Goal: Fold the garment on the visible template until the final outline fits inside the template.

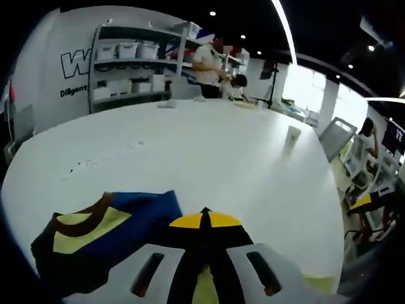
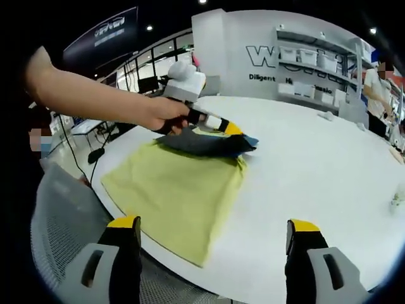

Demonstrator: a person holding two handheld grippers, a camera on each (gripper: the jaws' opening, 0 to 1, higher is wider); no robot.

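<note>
A bright workroom with storage shelves (image 1: 136,63) along the back wall held a large round white surface (image 1: 209,158). Near its edge lay a yellow-green sheet (image 2: 180,193), apparently the template, and on the sheet's far end sat the garment (image 2: 205,144), a dark blue piece with yellow and brown trim, bunched into a low heap. In the right gripper view the left gripper (image 2: 233,130) reached in, carried by the person's hand (image 2: 166,114), its yellow-tipped jaws clenched and touching the top of the heap; in the left gripper view dark cloth ran up between those jaws, so it appeared to grasp the garment. The right gripper (image 2: 215,235) hung apart from the cloth, beyond the sheet's near edge, jaws spread wide and empty. The garment lay ahead of it, across the sheet, so the left gripper was plainly the nearer. The heap's long axis ran roughly across the sheet's far end.
</note>
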